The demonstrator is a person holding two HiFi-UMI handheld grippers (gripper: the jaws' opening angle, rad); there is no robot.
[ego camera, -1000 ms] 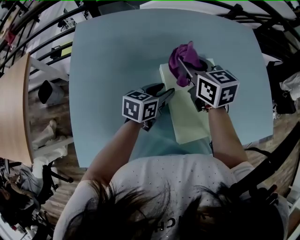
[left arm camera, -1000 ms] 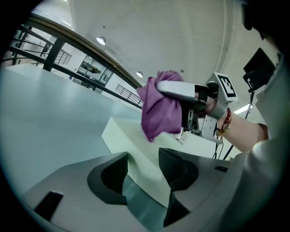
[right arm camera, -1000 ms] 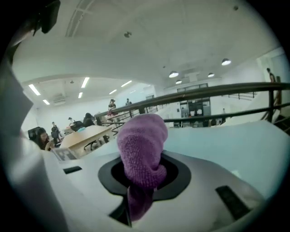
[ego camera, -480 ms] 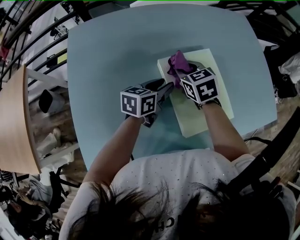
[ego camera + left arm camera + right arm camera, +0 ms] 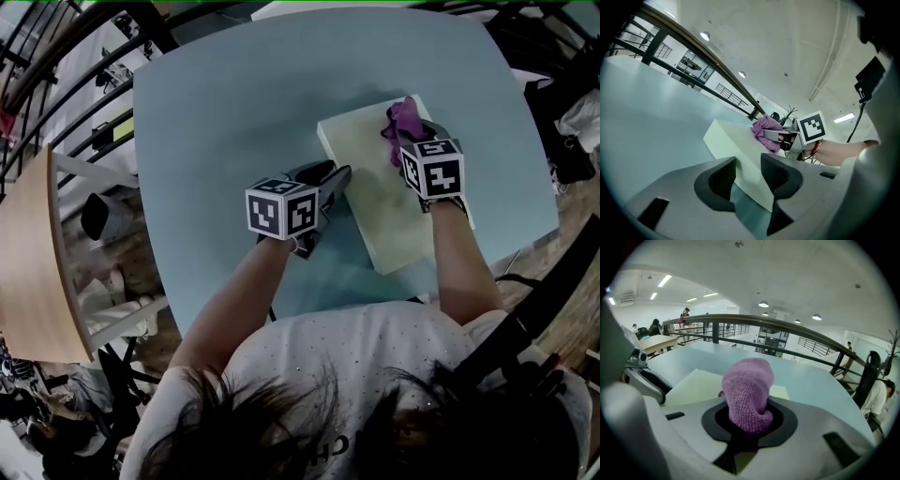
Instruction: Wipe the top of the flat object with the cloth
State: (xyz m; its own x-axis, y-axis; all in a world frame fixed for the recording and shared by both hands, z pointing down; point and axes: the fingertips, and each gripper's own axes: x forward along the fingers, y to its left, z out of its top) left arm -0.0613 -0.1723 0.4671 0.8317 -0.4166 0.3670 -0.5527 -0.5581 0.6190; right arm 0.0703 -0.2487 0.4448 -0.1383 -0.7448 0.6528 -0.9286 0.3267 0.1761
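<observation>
Right gripper (image 5: 410,134) pinches the purple knitted cloth (image 5: 401,119) on the pale green slab (image 5: 375,202), at its far end — left gripper (image 5: 334,181) sits at the slab's left edge, jaws half apart and just closing, the edge between them ungripped.

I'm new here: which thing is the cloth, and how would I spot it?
Start at the big pale blue table; on its right half lies a flat, pale yellow-green board. Near the board's far end, the cloth is a bunched purple knit wad pinched in the right gripper, the only soft, purple thing there.
</observation>
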